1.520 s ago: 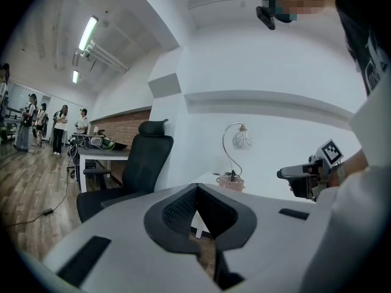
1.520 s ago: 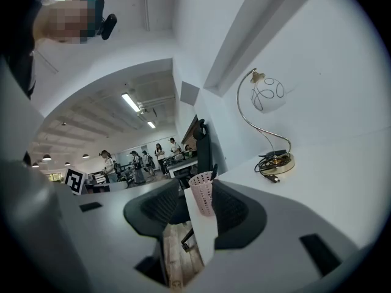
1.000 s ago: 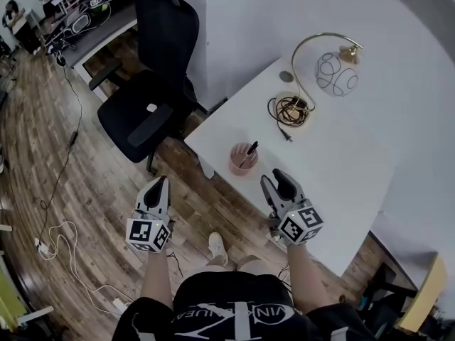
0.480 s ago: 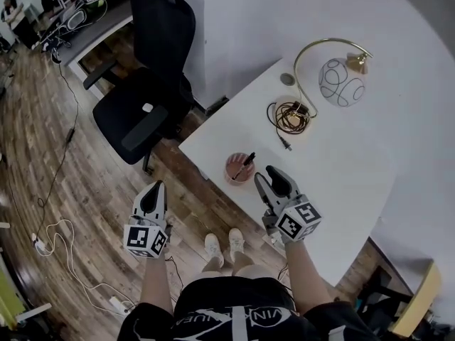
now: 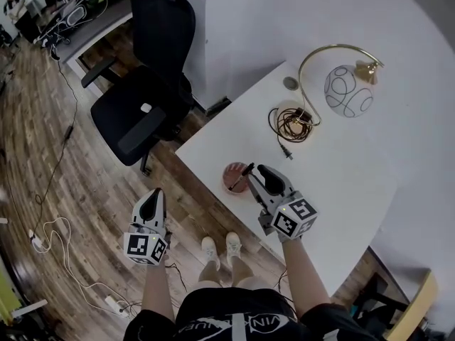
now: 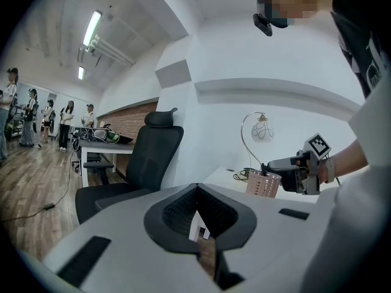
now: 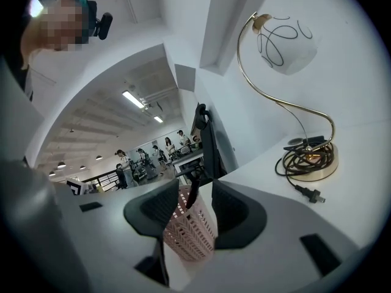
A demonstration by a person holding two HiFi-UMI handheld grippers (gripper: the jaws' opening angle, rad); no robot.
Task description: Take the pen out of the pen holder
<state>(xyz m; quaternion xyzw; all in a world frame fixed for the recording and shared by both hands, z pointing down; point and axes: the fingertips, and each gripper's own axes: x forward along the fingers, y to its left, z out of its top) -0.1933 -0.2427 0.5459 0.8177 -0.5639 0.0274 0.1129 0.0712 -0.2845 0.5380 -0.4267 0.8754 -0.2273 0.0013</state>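
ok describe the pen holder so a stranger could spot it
On the white table, look at the near edge, just ahead of the right gripper. The pen holder is the small pink lattice cup holding a dark pen, apart from the brass lamp and coiled cable.

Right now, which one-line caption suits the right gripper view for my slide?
Open right gripper frames the pen standing in the pink holder, lamp behind.
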